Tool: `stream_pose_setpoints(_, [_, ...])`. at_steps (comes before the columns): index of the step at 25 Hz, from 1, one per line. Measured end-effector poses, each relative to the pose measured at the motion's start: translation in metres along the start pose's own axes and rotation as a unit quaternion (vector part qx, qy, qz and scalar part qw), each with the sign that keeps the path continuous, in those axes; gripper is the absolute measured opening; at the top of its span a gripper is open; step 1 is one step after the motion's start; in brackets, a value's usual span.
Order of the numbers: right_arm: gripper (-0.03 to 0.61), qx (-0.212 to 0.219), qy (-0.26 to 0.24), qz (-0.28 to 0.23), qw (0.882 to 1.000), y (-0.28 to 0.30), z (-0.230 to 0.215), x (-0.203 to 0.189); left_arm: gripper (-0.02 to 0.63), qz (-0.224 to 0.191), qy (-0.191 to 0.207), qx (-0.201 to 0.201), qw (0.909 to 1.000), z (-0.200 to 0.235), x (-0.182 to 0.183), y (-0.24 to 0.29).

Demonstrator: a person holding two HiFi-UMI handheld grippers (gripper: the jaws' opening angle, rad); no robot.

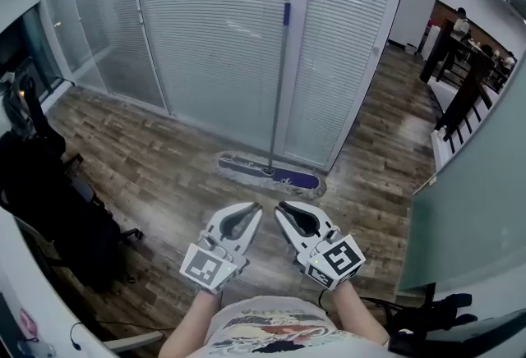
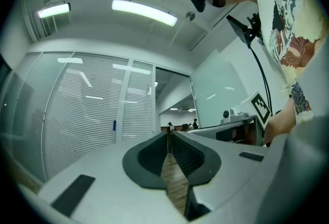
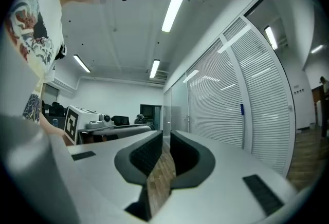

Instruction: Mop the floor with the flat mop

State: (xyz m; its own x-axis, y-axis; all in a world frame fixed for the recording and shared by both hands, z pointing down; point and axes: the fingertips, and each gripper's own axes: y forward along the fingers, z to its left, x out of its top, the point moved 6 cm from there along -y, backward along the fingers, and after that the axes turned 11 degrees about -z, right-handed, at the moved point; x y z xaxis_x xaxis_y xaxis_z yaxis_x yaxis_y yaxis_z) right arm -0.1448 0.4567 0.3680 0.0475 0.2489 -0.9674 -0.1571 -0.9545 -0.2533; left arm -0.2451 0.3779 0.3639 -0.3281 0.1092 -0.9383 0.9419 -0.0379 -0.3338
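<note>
While you hold both grippers side by side in front of your chest, neither one has anything in it.

- Left gripper (image 1: 256, 207): jaws closed and pads together at the tip. Nothing is between them; its own view shows only wood floor (image 1: 164, 159) through the slot behind the pads.
- Right gripper (image 1: 280, 207): the same, jaws closed on nothing.
- Both point forward, roughly level, towards the partition. Their tips angle in towards each other, close together but not touching. The marker cubes (image 1: 205, 266) sit at the near ends, just ahead of your wrists.

The flat mop (image 1: 269, 174) is straight ahead of the tips, apart from both grippers.
- Its head lies flat on the floor at the foot of the glass partition with white blinds (image 1: 214, 28).
- Its handle (image 1: 278, 94) stands nearly upright, leaning on the partition at a vertical frame post.
- The blue grip (image 1: 286, 14) is at the top of the handle, well above gripper level.
- In the left gripper view that blue end shows left of the jaws, against the blinds. In the right gripper view it shows to the right of them.

Other things around you:
- A black chair with dark bags (image 1: 49, 200) is on your left, near the wall.
- A frosted glass panel (image 1: 477, 200) is on your right.
- Past the panel, at top right, the floor runs on to a desk area with people (image 1: 460, 20), too small to make out any detail.
</note>
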Motion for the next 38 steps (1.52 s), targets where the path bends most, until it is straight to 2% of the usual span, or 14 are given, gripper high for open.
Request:
stream_pose_setpoints(5, [0.055, 0.0, 0.034, -0.005, 0.999, 0.0, -0.002, -0.001, 0.031, -0.009, -0.008, -0.015, 0.9998, -0.001, -0.005, -0.002])
stream_pose_setpoints(10, [0.055, -0.016, 0.022, 0.005, 1.0, 0.001, -0.003, -0.003, 0.031, 0.0, -0.013, -0.031, 0.9995, -0.002, -0.01, 0.002])
stream_pose_setpoints(16, [0.055, -0.022, 0.015, 0.013, 1.0, 0.007, -0.008, -0.014, 0.031, 0.022, -0.029, -0.015, 0.9992, 0.011, -0.025, -0.001])
stream_pose_setpoints(20, [0.055, -0.03, 0.032, 0.025, 0.999, 0.012, -0.027, -0.03, 0.031, 0.04, -0.034, -0.005, 0.9986, 0.022, -0.038, 0.002])
stream_pose_setpoints(26, [0.054, -0.007, 0.048, 0.016, 0.999, 0.05, -0.08, -0.048, 0.031, 0.061, -0.033, 0.012, 0.9975, 0.063, -0.066, 0.039])
stream_pose_setpoints(31, [0.055, 0.015, 0.043, 0.007, 0.999, 0.078, -0.146, -0.048, 0.031, 0.059, -0.019, 0.008, 0.9981, 0.09, -0.077, 0.104])
stream_pose_setpoints(38, [0.055, 0.022, 0.055, 0.004, 0.998, 0.113, -0.249, -0.054, 0.031, 0.085, -0.018, 0.009, 0.9962, 0.13, -0.118, 0.195])
